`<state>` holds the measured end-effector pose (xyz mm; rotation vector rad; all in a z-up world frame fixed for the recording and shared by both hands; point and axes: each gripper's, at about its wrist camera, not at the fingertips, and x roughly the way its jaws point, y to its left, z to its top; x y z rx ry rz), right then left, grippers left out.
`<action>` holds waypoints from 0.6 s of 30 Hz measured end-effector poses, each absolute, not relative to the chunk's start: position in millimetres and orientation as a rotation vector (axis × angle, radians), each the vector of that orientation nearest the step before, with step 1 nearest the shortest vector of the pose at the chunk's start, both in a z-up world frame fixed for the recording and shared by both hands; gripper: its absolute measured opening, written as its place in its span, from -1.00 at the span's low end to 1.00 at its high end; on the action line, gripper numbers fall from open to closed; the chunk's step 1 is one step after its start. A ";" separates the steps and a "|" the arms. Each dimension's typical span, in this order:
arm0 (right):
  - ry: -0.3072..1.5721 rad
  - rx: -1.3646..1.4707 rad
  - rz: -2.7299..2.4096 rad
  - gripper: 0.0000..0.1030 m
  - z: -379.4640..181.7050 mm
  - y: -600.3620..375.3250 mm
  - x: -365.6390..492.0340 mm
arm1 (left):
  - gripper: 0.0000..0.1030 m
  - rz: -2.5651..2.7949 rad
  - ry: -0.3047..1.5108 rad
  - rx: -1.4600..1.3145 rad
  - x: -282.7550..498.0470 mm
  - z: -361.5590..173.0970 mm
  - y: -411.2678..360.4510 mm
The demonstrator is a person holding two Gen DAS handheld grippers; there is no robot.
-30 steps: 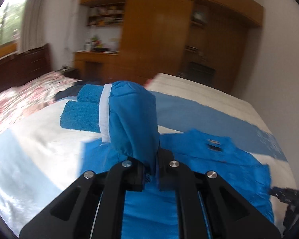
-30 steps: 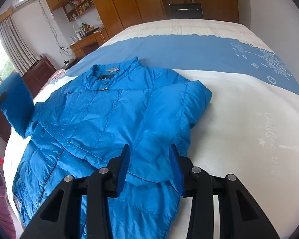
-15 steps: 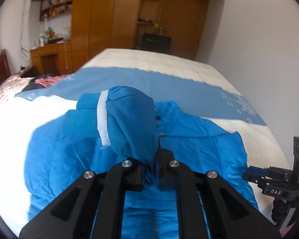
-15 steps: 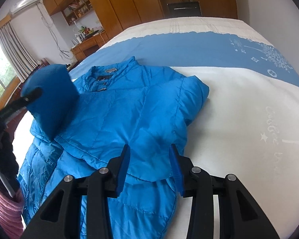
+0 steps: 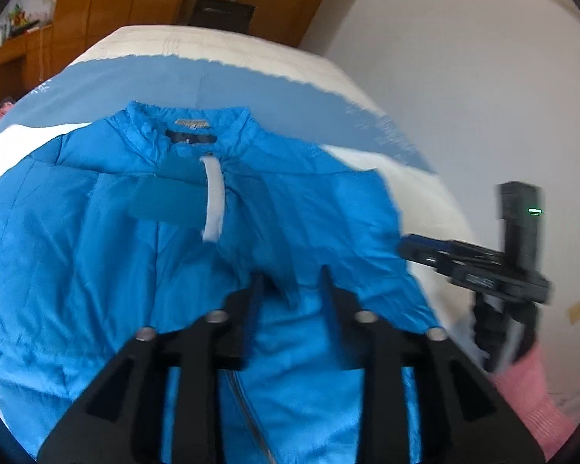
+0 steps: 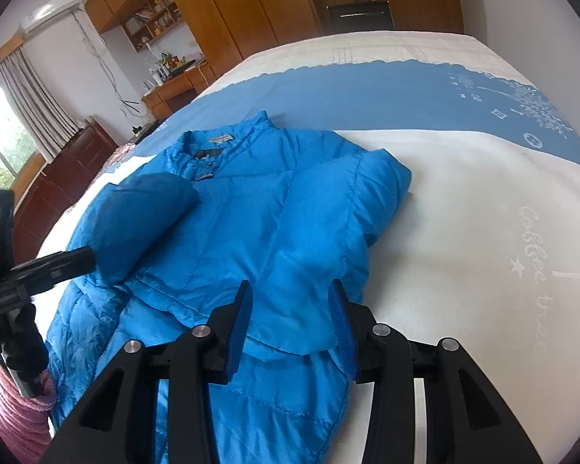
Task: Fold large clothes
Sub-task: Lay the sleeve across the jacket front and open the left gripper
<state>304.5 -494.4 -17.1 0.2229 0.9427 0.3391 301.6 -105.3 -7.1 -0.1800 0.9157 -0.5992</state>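
Note:
A blue padded jacket (image 6: 274,212) lies front up on the bed, collar at the far end; it also shows in the left wrist view (image 5: 96,251). Its right sleeve (image 6: 328,239) is folded across the chest. The left sleeve (image 6: 135,224) lies over the left chest, its cuff with a white strip (image 5: 214,201) near the collar. My left gripper (image 5: 290,286) has its jaws apart, with sleeve fabric loose between them. It shows from the side in the right wrist view (image 6: 77,261). My right gripper (image 6: 290,309) is open and empty above the folded right sleeve's edge.
The bed (image 6: 464,201) is white with a blue band across the far half. Wooden wardrobes (image 6: 251,7) and a desk stand beyond it. A wall (image 5: 464,58) runs along the bed's right side. The right gripper's body (image 5: 502,247) shows at the left view's right edge.
My left gripper has carried the left sleeve across over the jacket's chest, lowered it and opened its jaws. The right gripper has stayed open and nearly still.

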 end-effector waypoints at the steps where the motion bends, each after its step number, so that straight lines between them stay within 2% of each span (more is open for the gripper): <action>1: 0.942 0.223 0.343 -0.20 -15.3 -493.0 304.8 | -0.09 -0.607 0.891 -0.203 296.4 -3.1 -95.0; 3: 0.942 0.219 0.356 -0.20 -10.4 -487.3 306.1 | -0.01 -0.620 0.849 -0.245 288.6 5.4 -73.3; 5: 0.941 0.219 0.374 -0.17 -5.4 -478.8 307.5 | -0.01 -0.514 0.804 -0.219 286.9 12.9 -52.8; 7: 0.946 0.216 0.398 -0.05 0.8 -465.5 309.6 | -0.01 -0.332 0.796 -0.144 294.2 11.4 -38.4; 9: 0.953 0.182 0.413 -0.04 8.9 -444.0 311.9 | -0.02 -0.134 0.816 -0.083 307.7 1.2 -22.4; 11: 0.950 0.138 0.436 0.08 17.3 -420.1 314.6 | -0.04 0.003 0.847 -0.059 322.0 -12.9 -6.4; 12: 0.951 0.120 0.448 0.24 19.5 -408.9 316.0 | -0.04 0.026 0.877 -0.077 329.4 -22.5 1.5; 13: 0.949 0.096 0.459 0.30 21.8 -392.5 318.1 | -0.05 0.020 0.905 -0.103 335.2 -31.3 6.7; 18: 0.975 -0.019 0.480 0.30 12.8 -334.0 328.1 | -0.05 -0.019 0.937 -0.170 343.4 -57.9 13.5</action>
